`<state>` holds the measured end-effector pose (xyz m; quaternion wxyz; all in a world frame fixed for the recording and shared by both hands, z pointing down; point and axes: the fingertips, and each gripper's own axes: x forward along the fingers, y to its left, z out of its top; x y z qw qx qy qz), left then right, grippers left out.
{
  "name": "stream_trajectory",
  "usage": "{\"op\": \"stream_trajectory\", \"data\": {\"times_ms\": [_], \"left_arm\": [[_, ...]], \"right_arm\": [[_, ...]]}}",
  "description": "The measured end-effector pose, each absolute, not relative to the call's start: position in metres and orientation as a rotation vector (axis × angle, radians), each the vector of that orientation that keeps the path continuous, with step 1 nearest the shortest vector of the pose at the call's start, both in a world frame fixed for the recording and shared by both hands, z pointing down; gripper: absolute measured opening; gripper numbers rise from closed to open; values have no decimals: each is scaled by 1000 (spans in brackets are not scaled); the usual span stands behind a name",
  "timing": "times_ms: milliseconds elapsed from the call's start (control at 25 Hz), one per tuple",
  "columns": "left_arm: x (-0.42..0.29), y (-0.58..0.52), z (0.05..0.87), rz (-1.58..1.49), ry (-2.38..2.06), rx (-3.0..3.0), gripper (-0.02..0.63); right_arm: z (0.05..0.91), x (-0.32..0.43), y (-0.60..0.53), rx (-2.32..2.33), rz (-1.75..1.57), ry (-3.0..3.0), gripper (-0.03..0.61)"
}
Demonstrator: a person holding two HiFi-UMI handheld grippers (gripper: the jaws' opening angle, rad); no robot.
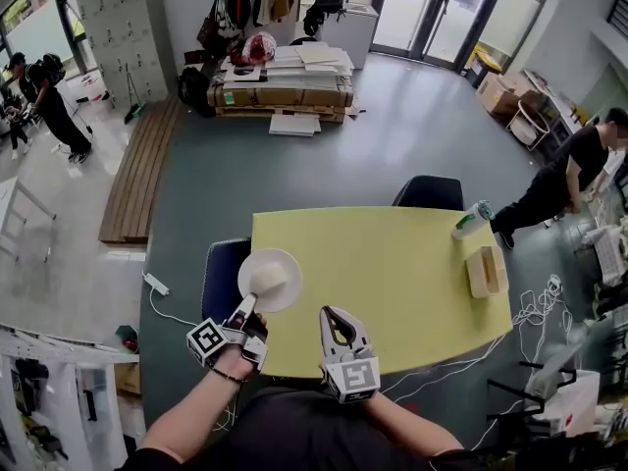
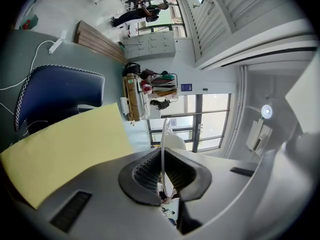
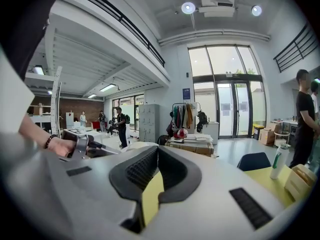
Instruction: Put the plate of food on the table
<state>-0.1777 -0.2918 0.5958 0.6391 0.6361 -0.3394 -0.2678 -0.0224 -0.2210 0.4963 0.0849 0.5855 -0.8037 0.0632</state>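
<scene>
The round white plate (image 1: pixel 286 263) carries a pale lump of food (image 1: pixel 267 281) at its centre; it is held roughly level over the near-left edge of the rectangular yellow worktop (image 1: pixel 392 283) (partly overhanging it); the left hand-held gripper (image 1: pixel 245 309) pinches its near rim.

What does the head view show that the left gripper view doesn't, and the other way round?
Only the head view: the pale food lying on the plate seen from above, the right gripper, and a bottle and a box at the table's right end. Only the left gripper view: the left gripper with its ribbed jaws pinching the plate's rim, seen edge-on. Both: the plate, the yellow table and the blue chair.
</scene>
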Motion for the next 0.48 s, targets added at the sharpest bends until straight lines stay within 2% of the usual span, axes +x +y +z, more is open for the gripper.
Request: {"op": "stream_trajectory", "data": {"times_ms": [480], "left_arm": [[-164, -305, 594, -660, -815, 1441, 17]], "right_arm": [[492, -7, -247, 1677, 172, -2486, 12]]}}
